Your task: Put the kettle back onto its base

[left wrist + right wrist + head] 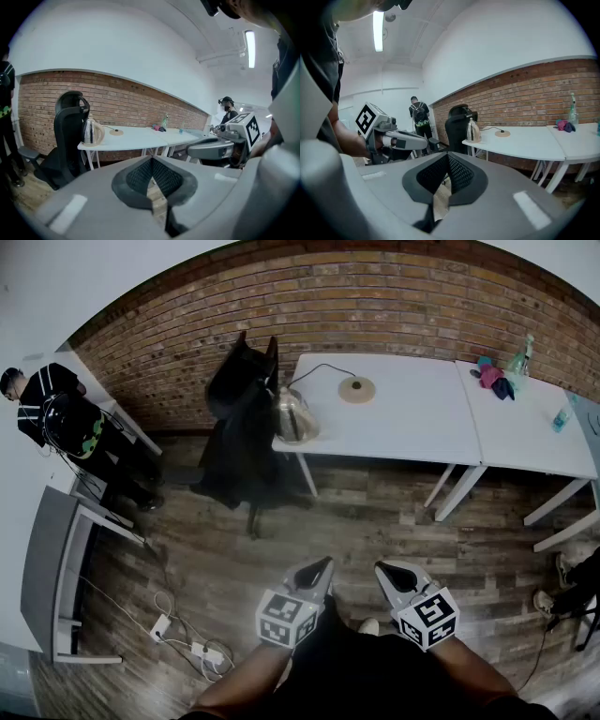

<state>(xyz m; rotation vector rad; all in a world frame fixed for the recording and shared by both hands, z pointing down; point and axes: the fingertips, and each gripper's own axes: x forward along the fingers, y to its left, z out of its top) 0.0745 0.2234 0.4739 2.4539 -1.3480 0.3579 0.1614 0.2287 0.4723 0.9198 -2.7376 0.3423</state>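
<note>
We hold the left gripper [322,566] and the right gripper [384,570] side by side over the wooden floor [375,521], each with its jaws pressed together on nothing. Well ahead stands the white bench [412,423]. The kettle [294,415] sits upright at its left corner beside a black chair [239,432], apart from the round base [356,389].

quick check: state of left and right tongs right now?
Left tongs: shut, holding nothing.
Right tongs: shut, holding nothing.
</note>
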